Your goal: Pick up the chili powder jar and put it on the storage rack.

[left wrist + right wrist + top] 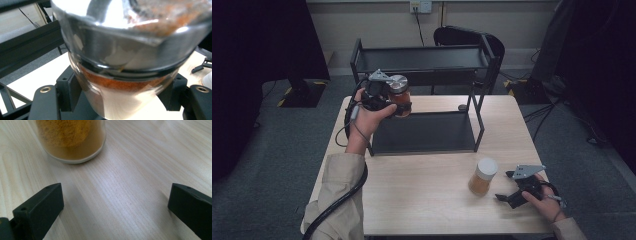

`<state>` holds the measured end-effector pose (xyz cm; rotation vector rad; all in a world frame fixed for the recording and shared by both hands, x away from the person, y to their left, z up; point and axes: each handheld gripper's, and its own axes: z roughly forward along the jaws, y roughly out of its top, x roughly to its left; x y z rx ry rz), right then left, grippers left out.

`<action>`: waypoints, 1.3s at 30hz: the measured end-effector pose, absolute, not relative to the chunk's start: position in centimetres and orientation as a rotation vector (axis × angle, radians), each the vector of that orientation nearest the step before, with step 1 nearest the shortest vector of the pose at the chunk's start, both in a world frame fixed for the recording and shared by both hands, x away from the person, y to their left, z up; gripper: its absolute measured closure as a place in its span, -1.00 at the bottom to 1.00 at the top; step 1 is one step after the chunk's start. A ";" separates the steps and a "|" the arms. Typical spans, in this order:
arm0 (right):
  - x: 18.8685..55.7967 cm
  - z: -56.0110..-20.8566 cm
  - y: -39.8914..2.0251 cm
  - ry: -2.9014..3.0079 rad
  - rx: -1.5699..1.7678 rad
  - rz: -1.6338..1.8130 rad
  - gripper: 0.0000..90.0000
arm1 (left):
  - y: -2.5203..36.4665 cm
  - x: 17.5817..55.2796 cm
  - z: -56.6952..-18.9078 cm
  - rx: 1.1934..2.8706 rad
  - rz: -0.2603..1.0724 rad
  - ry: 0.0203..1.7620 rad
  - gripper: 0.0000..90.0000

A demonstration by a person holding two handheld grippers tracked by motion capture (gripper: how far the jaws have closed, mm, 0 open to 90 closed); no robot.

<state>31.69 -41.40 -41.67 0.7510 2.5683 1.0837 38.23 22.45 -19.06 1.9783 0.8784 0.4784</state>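
Observation:
My left gripper (pixel 398 106) is shut on a glass jar (pixel 398 86) with a silver lid and red-orange powder inside. It holds the jar in the air at the left end of a black two-tier rack (pixel 427 132). In the left gripper view the jar (pixel 120 50) sits close up between the two black jaws of the gripper (pixel 121 91), which press on its sides. A second jar (pixel 482 176), with a white lid and yellow powder, stands on the table at the front right. My right gripper (pixel 504 186) rests just right of it, open, with bare wood between its jaws (pixel 115 207). The yellow jar (pixel 72 137) stands ahead of them.
The rack stands on a light wooden table (pixel 422 195), with its lower shelf bare and its upper shelf (pixel 422 57) behind the held jar. A dark chair (pixel 462 36) stands behind the rack. A black cable (pixel 339 197) trails along the left sleeve.

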 end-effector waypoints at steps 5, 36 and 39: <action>31.7 -41.7 -41.4 2.568 0.750 1.084 -1.00 | 22.5 38.6 -18.2 1.975 0.462 0.875 -0.33; 31.7 -41.7 -41.4 2.569 0.751 1.083 -1.00 | 21.6 40.1 -13.1 1.971 0.456 0.921 -0.33; 31.7 -41.7 -41.4 2.569 0.751 1.083 -1.00 | 21.6 40.2 -12.7 1.968 0.453 0.923 -0.32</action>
